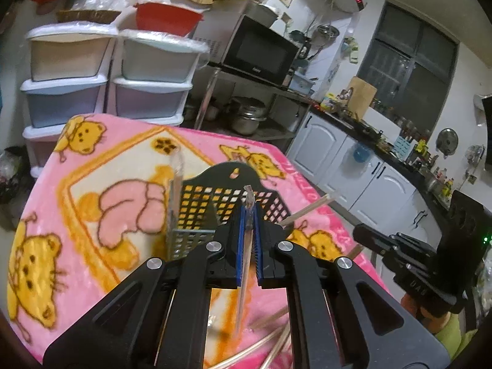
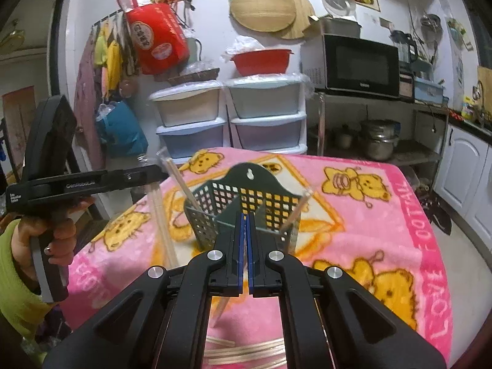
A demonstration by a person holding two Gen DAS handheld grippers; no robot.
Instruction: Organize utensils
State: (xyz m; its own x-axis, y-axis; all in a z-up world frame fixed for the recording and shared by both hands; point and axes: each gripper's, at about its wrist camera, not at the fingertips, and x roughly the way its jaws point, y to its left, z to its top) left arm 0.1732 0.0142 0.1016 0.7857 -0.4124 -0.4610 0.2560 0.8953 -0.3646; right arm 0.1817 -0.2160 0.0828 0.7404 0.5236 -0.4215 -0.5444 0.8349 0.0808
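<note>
Now I am holding my left tool (image 1: pixel 248 230) clamped on a wrapped chopstick (image 1: pixel 246 264), its long axis upright; my right tool (image 2: pixel 245 240) is pinching another (image 2: pixel 222 309). Just ahead is standing the holder basket (image 1: pixel 215 203).

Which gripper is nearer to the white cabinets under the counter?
Right. The right gripper is on the side of the white cabinets, between them and the left gripper, which is over the pink blanket, farther from them. Each grips wrapped chopsticks.
</note>
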